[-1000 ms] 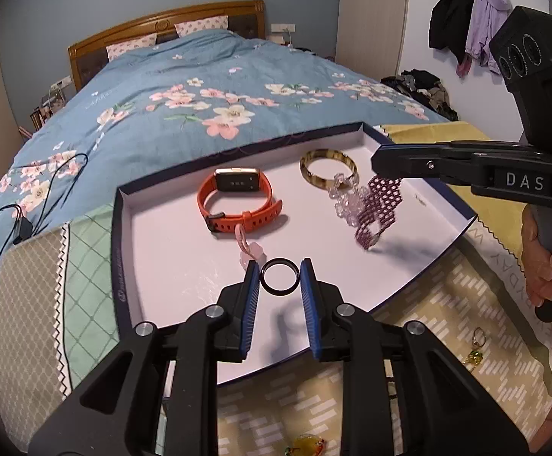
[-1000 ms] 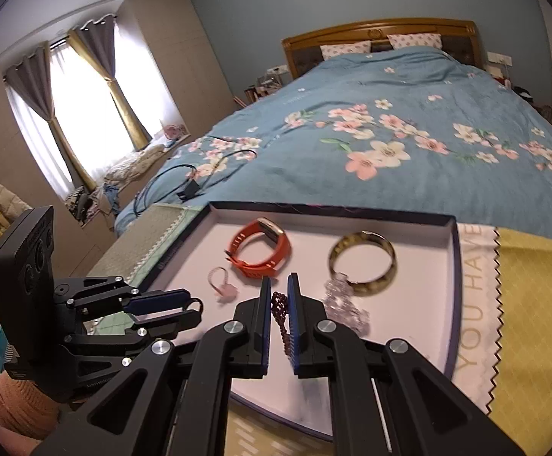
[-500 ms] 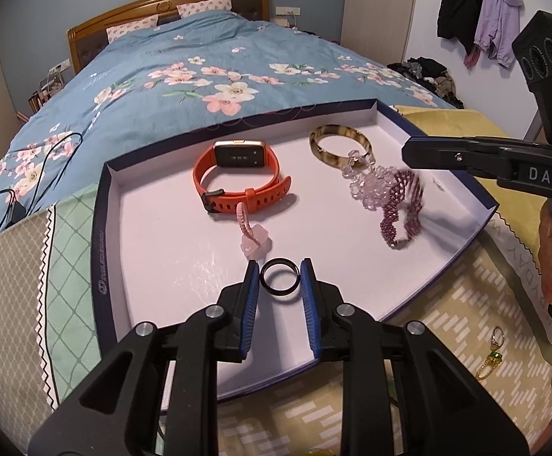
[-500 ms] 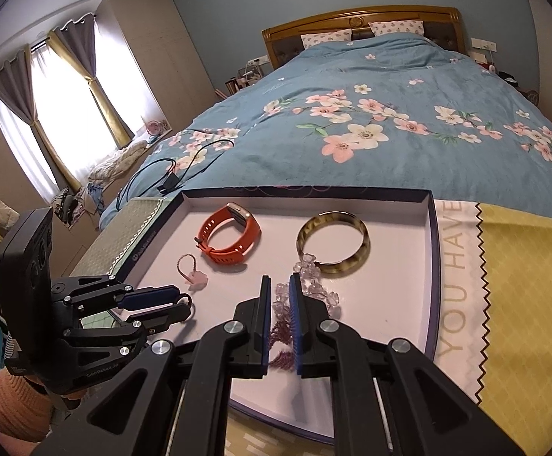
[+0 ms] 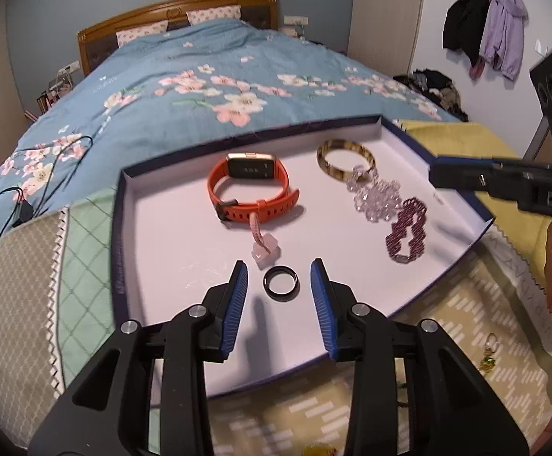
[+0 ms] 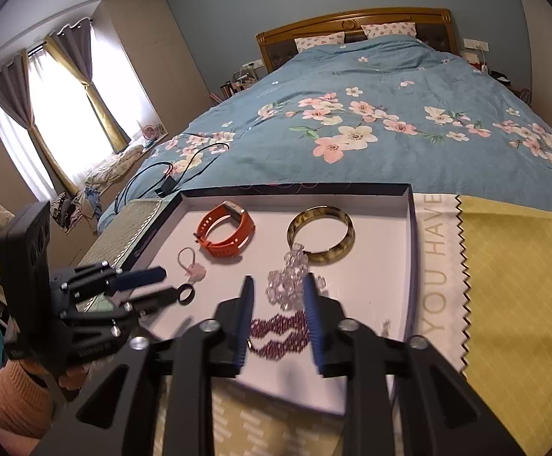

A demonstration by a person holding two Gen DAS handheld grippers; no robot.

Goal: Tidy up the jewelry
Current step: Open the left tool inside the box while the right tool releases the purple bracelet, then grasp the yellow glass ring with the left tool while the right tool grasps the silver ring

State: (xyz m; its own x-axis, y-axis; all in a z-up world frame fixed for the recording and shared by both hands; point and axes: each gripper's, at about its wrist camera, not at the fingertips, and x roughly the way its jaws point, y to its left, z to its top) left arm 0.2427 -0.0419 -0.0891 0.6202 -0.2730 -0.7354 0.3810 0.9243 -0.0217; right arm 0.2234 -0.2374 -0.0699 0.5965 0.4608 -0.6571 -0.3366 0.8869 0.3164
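Note:
A white tray with a dark blue rim (image 5: 118, 250) lies on the bed's foot. My left gripper (image 5: 279, 268) hangs over its near edge with its jaws opening. A black ring (image 5: 281, 288) lies flat on the tray floor between them, untouched. My right gripper (image 6: 278, 280) is also opening above a purple beaded bracelet (image 6: 279, 332), which lies loose on the tray (image 6: 411, 228), free of the pads. A clear crystal bracelet (image 6: 289, 285) sits just beyond it. In the right wrist view the left gripper (image 6: 165, 284) stands beside the ring (image 6: 185, 293).
In the tray also lie an orange smart band (image 5: 251, 193), a tortoiseshell bangle (image 5: 346, 161) and a pink charm (image 5: 264, 250). A small gold charm (image 5: 489, 353) rests on the patterned cloth outside. A black cable (image 5: 10, 205) trails over the blue floral bedspread. Yellow cloth (image 6: 523, 285) lies right.
Both grippers have spread their jaws. The black ring has left the left gripper's pads and lies on the tray. The purple bracelet has dropped from the right gripper onto the tray.

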